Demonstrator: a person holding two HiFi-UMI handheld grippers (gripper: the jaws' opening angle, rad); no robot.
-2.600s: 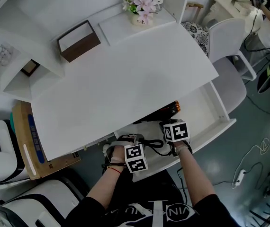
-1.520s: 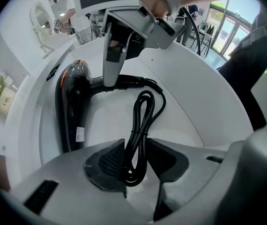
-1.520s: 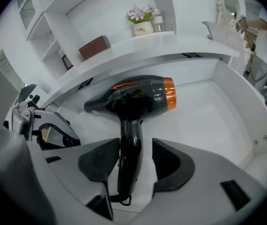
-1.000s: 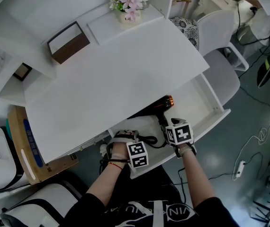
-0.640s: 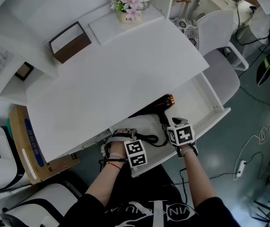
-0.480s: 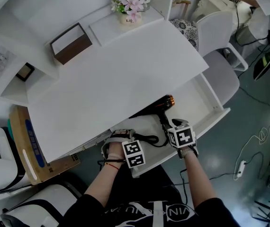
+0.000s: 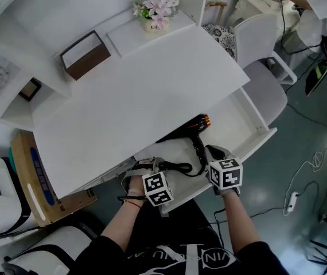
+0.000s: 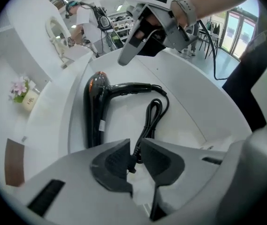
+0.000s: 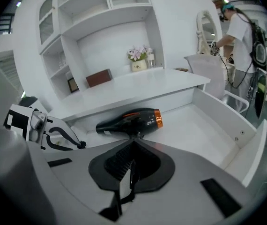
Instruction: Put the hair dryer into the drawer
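The black hair dryer (image 7: 187,130) with an orange nozzle ring lies on its side in the open white drawer (image 7: 254,121), its cord (image 7: 176,167) coiled to the left. My left gripper (image 7: 147,168) hangs over the cord end. Its jaws are closing, a narrow gap remains, and the cord's plug (image 8: 132,159) shows through the gap without being pressed. My right gripper (image 7: 213,153) is shut and empty, just in front of the dryer's handle (image 7: 199,151). The right gripper view shows the dryer (image 9: 132,119) beyond my closed right gripper (image 9: 133,145).
The white desk top (image 7: 135,90) overhangs the drawer's back. A brown box (image 7: 84,53) and a flower pot (image 7: 154,11) stand at the far side. A white chair (image 7: 265,85) is to the right, a cardboard box (image 7: 35,173) to the left. A person (image 7: 318,7) stands far right.
Both grippers have lifted and drawn back from the hair dryer toward the drawer's front. The dryer and cord lie still in the drawer.
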